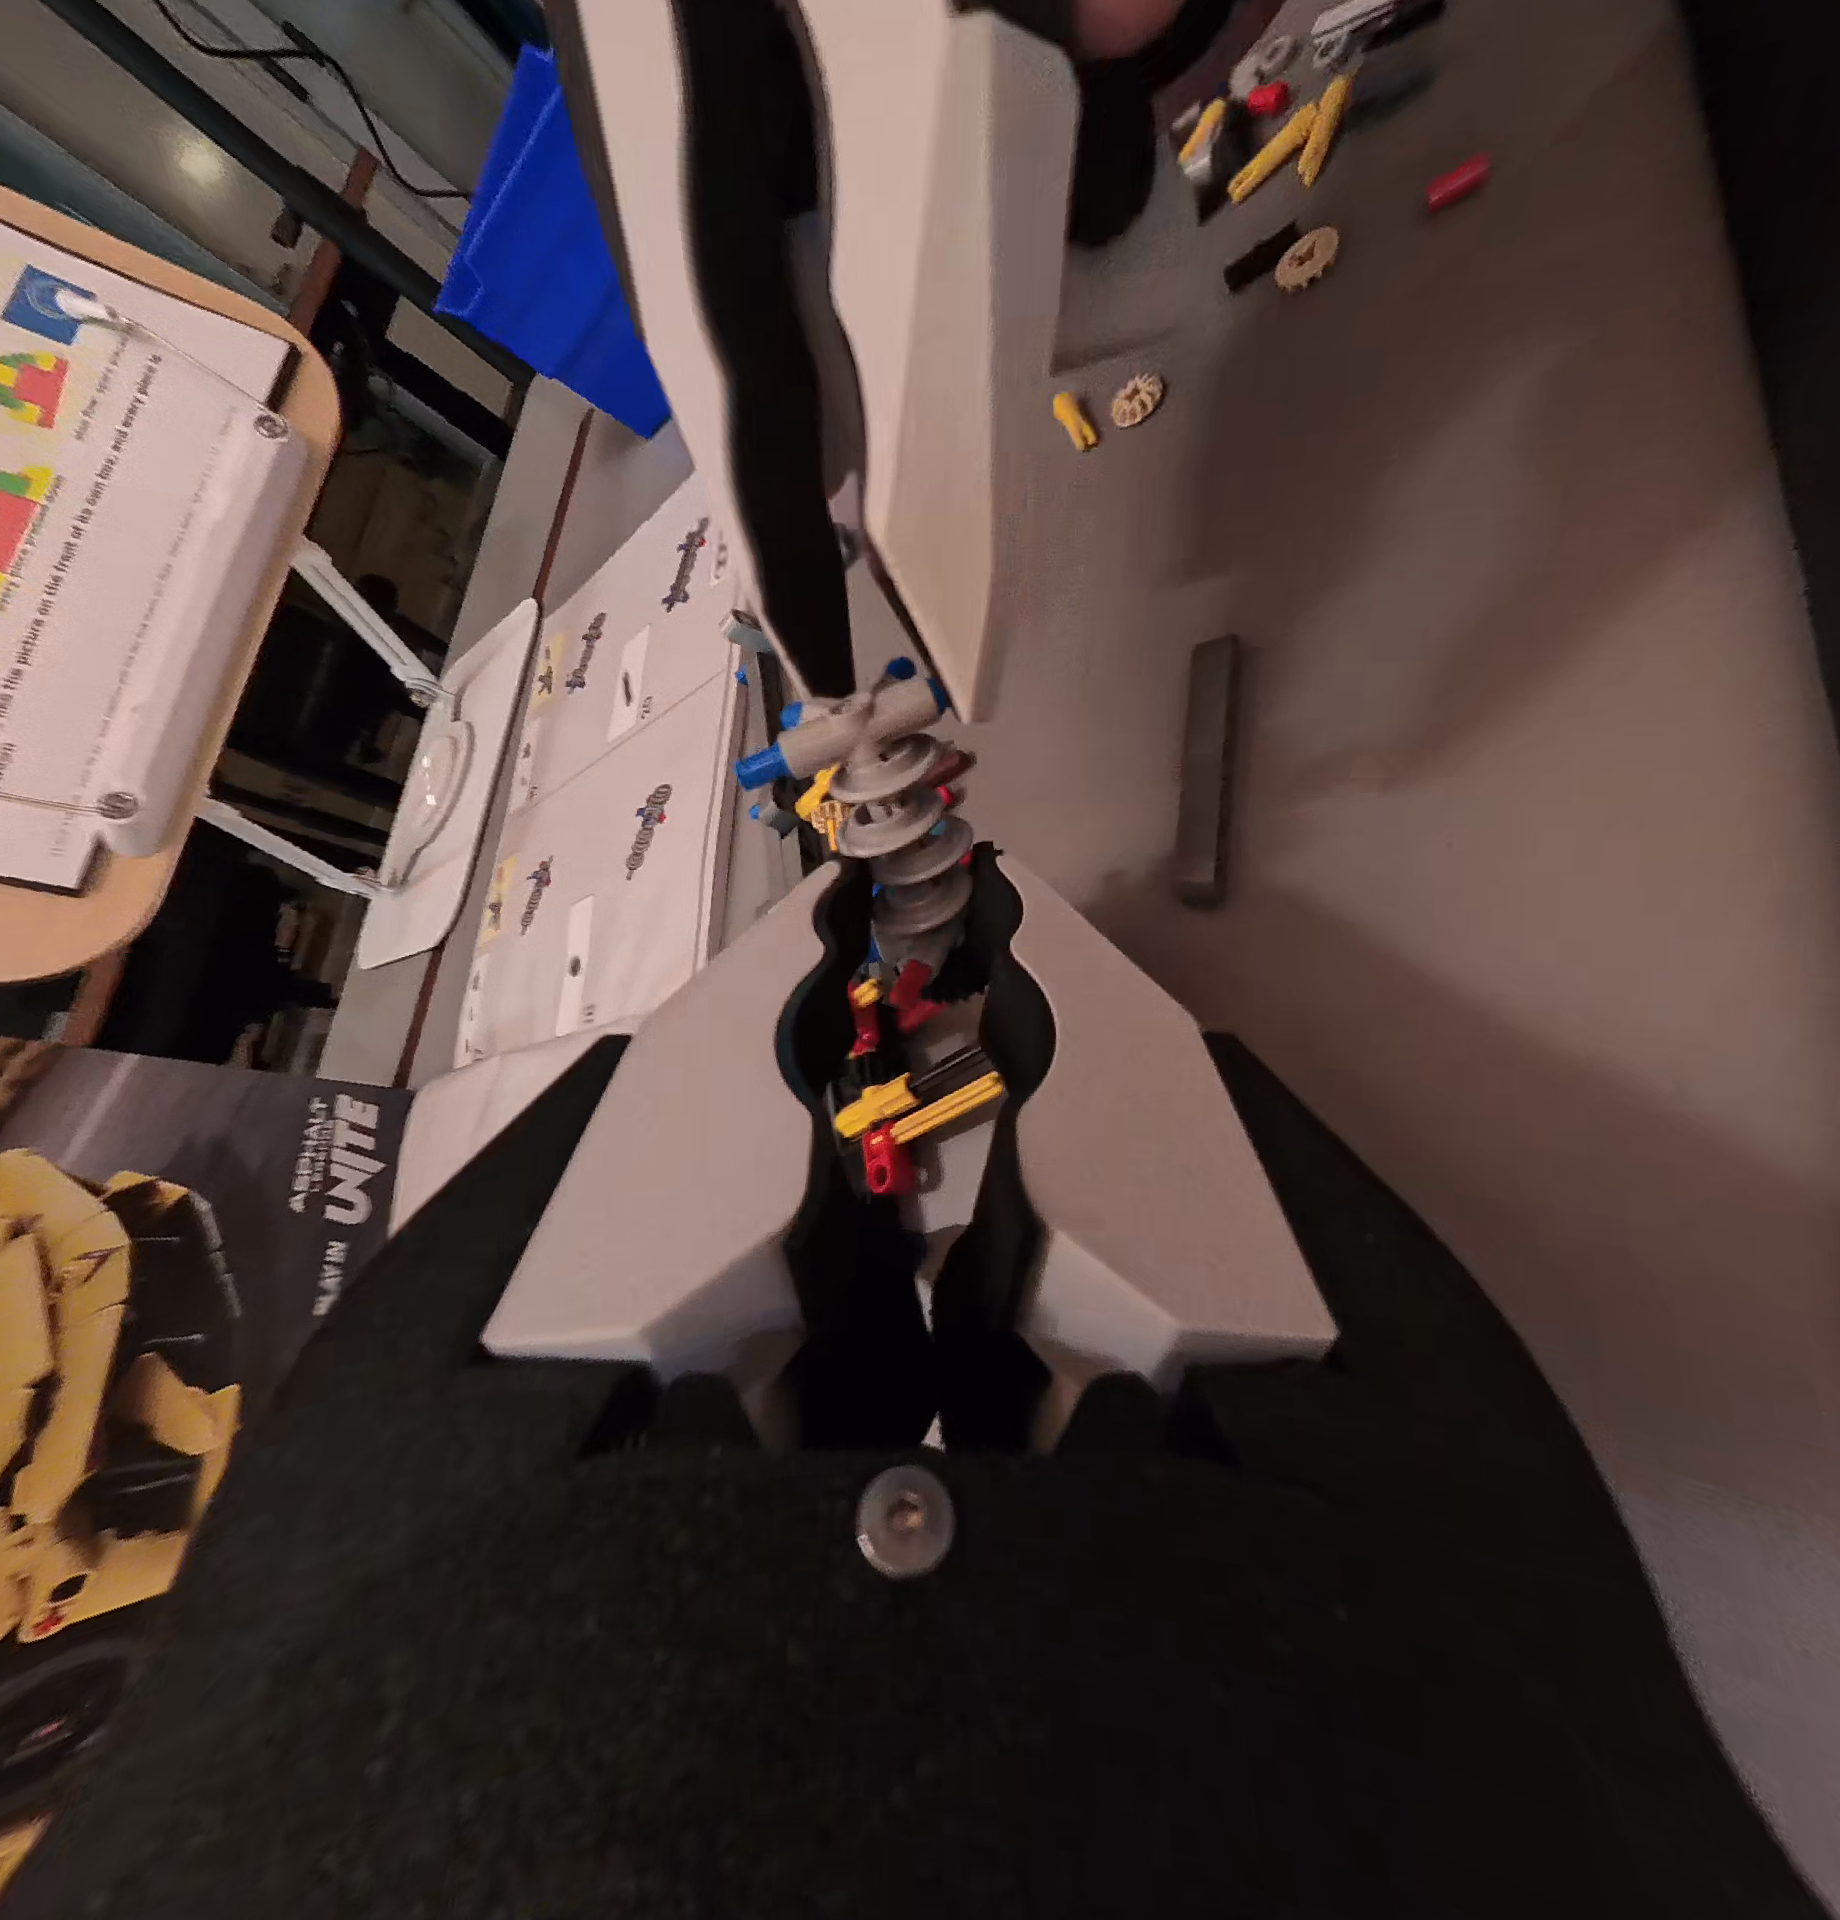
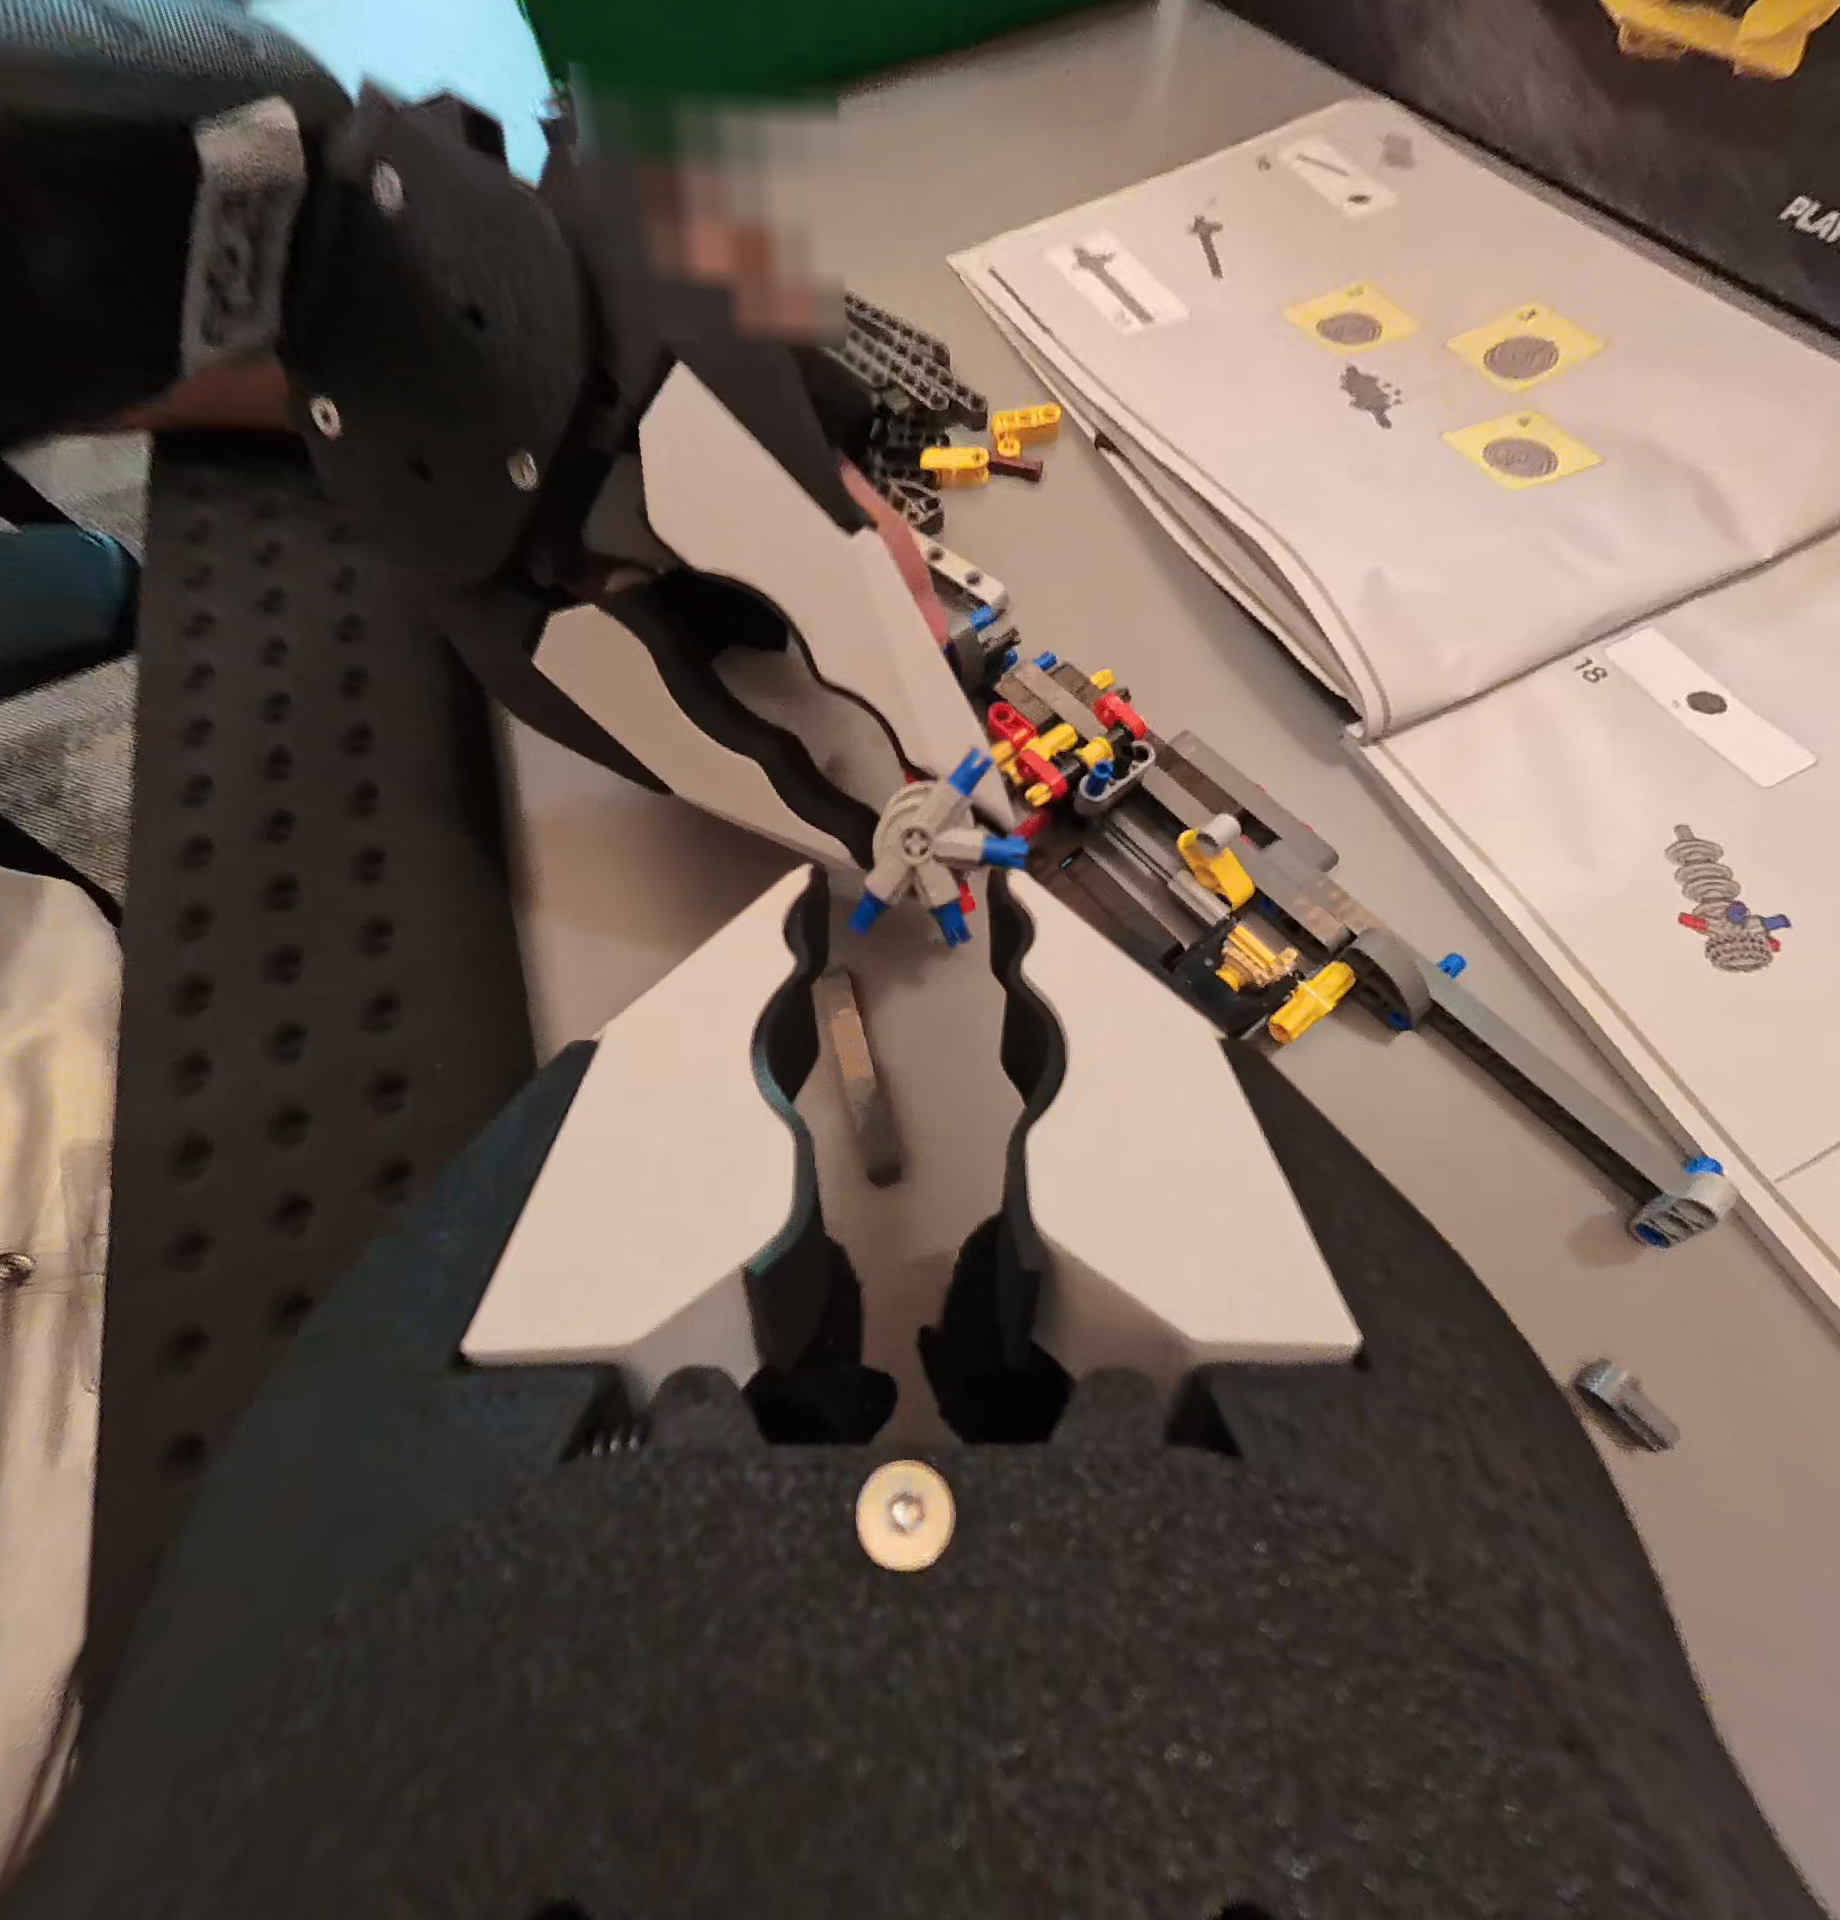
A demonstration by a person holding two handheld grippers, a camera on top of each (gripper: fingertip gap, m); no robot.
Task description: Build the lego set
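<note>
Grey lego shaft (image 1: 900, 831) between left gripper (image 1: 911, 883) fingers, right gripper (image 2: 911, 894) beside

Both views are lit softly from overhead, and the scene is rendered rather dim and warm. In the left wrist view, broad shadows are cast on the grey table (image 1: 1415, 935) to the right of the left gripper (image 1: 911, 883), and a lamp's glare is reflected far left. Motion blur and strong wide-angle bending are seen toward every edge, notably on the instruction booklet (image 2: 1467, 436) beyond the right gripper (image 2: 911, 894).
</note>
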